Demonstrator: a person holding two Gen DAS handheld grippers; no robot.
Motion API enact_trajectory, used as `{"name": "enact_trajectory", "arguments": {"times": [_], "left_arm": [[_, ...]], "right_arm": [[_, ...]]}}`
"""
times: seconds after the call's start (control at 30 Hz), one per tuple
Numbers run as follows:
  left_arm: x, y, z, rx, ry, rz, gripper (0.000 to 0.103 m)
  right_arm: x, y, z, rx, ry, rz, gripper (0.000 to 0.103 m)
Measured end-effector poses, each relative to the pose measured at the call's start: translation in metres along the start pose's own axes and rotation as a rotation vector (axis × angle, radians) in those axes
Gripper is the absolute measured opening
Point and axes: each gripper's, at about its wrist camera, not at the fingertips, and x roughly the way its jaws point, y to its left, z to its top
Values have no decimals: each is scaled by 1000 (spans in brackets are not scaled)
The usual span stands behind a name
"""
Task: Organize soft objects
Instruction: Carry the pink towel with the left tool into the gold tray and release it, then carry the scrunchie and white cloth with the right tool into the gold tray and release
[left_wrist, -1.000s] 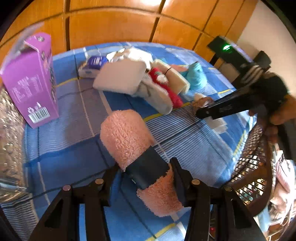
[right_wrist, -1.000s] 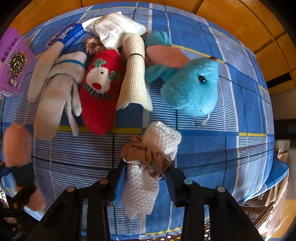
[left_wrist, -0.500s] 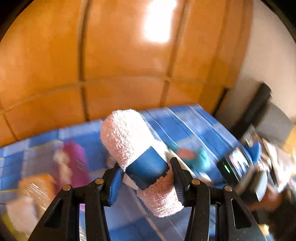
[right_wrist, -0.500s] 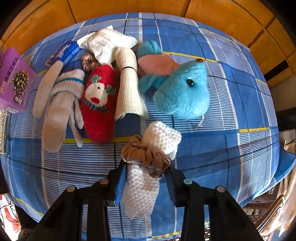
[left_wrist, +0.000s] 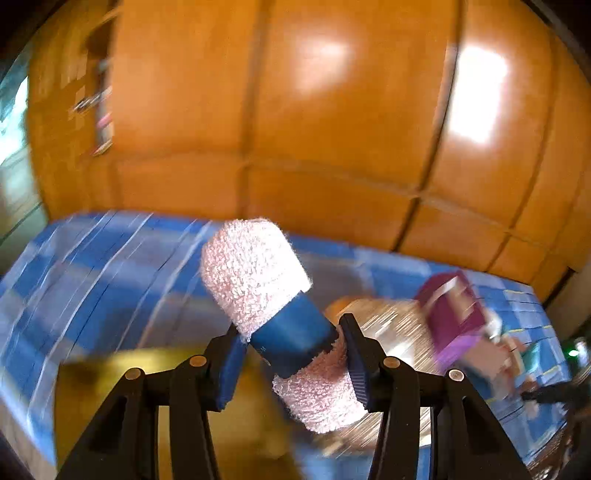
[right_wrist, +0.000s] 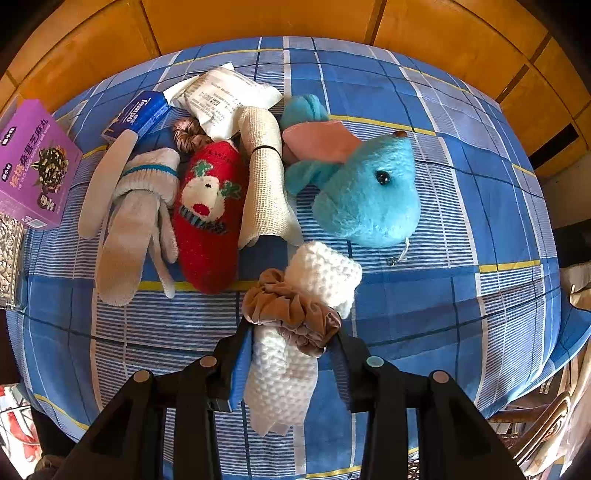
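Print on the blue tissue packet is reading "Tempo"; the purple box is carrying Chinese characters over a photo of dark balls, and the white pouch is showing small black text too fine to read. Right gripper is pointing steeply down over the blue plaid cloth, jaws clamping a rolled white knit cloth ringed by a brown scrunchie; the roll is sticking out past the fingertips above and hanging below them. Beyond it are lying grey gloves, a red reindeer sock, a cream roll with a black band and a blue plush toy, the first three packed side by side. Left gripper is gripping a pink terry roll at its dark blue band, the roll slanting up and left between the jaws. That view is smearing badly: a purple shape and the items at right are hard to make out.
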Motion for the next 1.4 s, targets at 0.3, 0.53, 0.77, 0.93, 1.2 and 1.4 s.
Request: {"name": "enact_trajectory", "arguments": {"times": [0.3, 0.53, 0.77, 0.93, 1.2, 1.4], "left_arm": [[39, 66, -74, -160, 185, 37, 53], [40, 66, -66, -125, 145, 52, 73], [10, 54, -70, -89, 111, 61, 74], [-5, 45, -80, -36, 128, 74, 74], [-22, 46, -96, -35, 123, 74, 74], [-33, 50, -103, -46, 112, 77, 74]], "right_arm": [[6, 5, 1, -5, -6, -28, 38], [-6, -1, 0, 19, -67, -40, 36], [-24, 0, -1, 33, -166, -80, 36], [-37, 10, 9, 39, -214, -81, 36], [-101, 65, 77, 11, -421, -26, 36], [-127, 131, 132, 10, -499, 90, 36]]}}
